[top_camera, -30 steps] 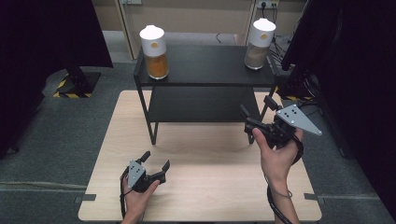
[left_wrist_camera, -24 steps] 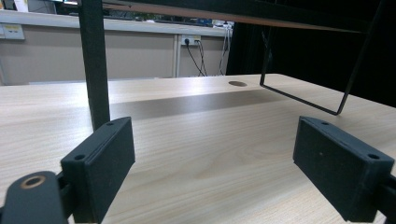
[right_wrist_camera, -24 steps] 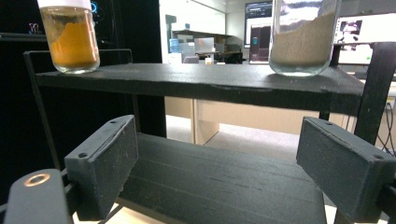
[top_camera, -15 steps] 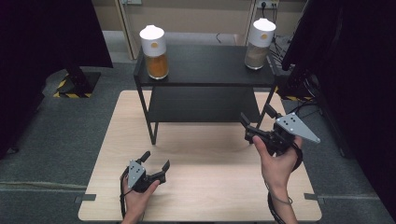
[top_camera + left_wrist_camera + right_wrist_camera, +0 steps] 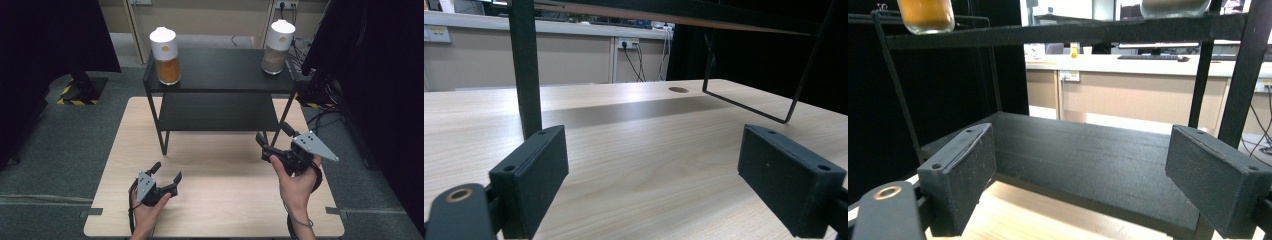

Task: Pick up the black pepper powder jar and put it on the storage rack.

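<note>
A black two-tier shelf (image 5: 215,80) stands at the back of the light wooden table (image 5: 215,210). On its top left is a white-lidded jar of orange contents (image 5: 165,50), on its top right a white-lidded jar of beige contents (image 5: 277,41). My left gripper (image 5: 166,171) rests low near the table's front left, open and empty, facing the shelf's left leg (image 5: 525,70). My right gripper (image 5: 273,133) is held above the table by the shelf's front right leg, open and empty, facing the lower shelf board (image 5: 1088,155). The orange jar's base (image 5: 926,15) shows at the top left of the right gripper view.
Grey carpet surrounds the table. Dark curtains hang at the left and right. A black stand base with yellow-black tape (image 5: 80,90) sits on the floor at the left. Cables (image 5: 320,112) lie on the floor at the right.
My right gripper has drifted down and toward the table's front, away from the shelf. The left gripper has stayed still.
</note>
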`<state>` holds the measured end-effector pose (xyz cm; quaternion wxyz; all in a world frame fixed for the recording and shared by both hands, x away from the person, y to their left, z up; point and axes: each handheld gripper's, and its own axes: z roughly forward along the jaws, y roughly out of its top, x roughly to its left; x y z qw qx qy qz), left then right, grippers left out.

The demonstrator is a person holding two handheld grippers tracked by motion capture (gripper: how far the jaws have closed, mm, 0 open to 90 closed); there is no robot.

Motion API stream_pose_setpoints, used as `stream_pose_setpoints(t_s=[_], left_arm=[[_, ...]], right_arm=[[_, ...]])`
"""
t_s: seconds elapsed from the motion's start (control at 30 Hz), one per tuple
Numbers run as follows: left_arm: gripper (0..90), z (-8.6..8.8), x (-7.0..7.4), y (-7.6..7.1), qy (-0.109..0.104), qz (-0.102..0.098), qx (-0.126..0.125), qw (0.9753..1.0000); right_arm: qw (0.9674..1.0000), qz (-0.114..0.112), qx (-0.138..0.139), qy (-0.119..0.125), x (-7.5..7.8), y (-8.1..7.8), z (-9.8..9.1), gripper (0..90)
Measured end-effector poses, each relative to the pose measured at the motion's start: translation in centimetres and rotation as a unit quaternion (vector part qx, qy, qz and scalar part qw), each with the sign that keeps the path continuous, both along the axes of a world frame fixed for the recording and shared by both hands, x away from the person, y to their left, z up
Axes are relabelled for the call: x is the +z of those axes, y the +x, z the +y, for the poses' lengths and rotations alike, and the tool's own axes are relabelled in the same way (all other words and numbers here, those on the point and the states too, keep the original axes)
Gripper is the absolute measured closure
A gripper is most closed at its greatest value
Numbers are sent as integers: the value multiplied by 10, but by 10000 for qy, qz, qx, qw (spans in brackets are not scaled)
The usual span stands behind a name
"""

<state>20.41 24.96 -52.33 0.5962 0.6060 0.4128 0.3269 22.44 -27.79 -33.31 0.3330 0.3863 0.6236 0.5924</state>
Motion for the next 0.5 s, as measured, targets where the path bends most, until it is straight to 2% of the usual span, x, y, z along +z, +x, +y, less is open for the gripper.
stream_pose_setpoints(t_s=[0.23, 0.5], left_arm=[[123, 0, 0, 0, -2, -2, 0, 10000], [123, 0, 0, 0, -4, -4, 4, 10000]], right_arm=[[10000, 41, 43, -25, -11, -3, -3, 131], [9997, 253, 25, -41, -21, -3, -5, 131]])
